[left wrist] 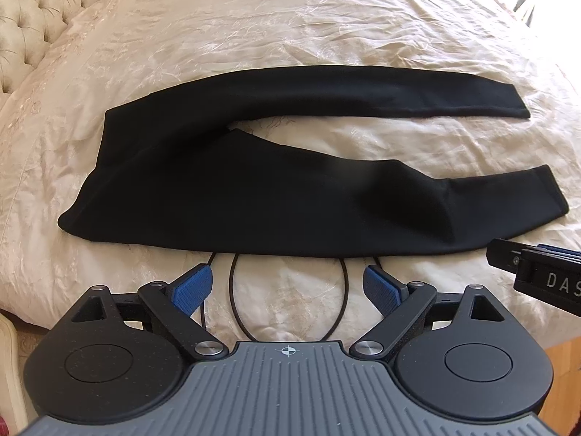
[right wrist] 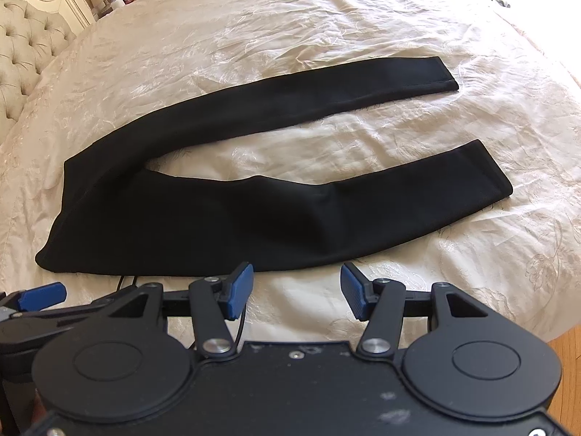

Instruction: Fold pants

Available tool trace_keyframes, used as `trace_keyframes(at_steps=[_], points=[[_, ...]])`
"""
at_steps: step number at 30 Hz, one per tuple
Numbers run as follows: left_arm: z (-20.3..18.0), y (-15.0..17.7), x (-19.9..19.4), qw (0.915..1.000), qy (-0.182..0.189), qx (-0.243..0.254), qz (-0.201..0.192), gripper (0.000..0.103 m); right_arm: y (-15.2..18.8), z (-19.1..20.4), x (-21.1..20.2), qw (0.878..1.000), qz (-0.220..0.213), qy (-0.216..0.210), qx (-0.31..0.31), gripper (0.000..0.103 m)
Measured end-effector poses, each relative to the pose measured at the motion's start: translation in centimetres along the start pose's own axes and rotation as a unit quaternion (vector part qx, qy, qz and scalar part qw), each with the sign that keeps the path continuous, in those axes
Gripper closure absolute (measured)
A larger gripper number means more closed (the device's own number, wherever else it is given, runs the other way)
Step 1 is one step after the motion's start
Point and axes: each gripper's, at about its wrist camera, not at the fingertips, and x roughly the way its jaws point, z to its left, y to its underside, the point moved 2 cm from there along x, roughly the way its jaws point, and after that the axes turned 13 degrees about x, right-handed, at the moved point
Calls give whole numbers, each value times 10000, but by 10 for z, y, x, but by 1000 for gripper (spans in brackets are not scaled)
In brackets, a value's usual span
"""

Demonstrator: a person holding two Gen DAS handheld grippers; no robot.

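Left gripper (left wrist: 287,287): jaws wide apart, empty, hovering over bare bedspread just short of the near edge of the pants (left wrist: 225,196). Right gripper (right wrist: 296,290): jaws likewise apart and empty, also just short of that same near edge. Side by side, the right gripper's tip (left wrist: 537,272) poking in at the left view's right edge.

Straight ahead of both sets of jaws: black pants (right wrist: 203,210), flat on the cream bed (right wrist: 290,18), unfolded. Long axis crosswise to the jaws' pointing direction, waistband off to the left, cuffs off to the right. Legs splayed in an open fork, near leg (right wrist: 417,185) just beyond the jaws, far leg (right wrist: 326,87) well beyond it, a wedge of bedspread between.

Thin dark cord (left wrist: 287,309) looped on the bed between the left jaws, running under the near edge of the cloth.

Judged as the start: no fold made yet. Likely first move a lengthwise fold, one leg laid onto the other. Left gripper nearer the waist and hip end, right gripper nearer the knee and cuff end of the near leg. Near edge reachable by a short advance; far leg a longer reach across the cloth. Risk: catching the cord with the fabric.

Tufted headboard (right wrist: 25,43) far off to the left.
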Motion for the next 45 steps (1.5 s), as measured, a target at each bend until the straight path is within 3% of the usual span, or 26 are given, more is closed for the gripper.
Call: trace_keyframes(at_steps=[17,29,37,45], points=[[0,1,1,10000,-2,18,43,12,0,5,3,9993,59,187,-331,46],[-1,2,2,10000,-27,44,70,12,1,13,8,9932,-58,847,-794,46],[-2,3,3,9999,-88,50,99,12,2,10,4,9947,-156,759,-673,46],[-3,3,3,9998,-139,-10,133,12,1,13,7,9945,9,670,-801,47]])
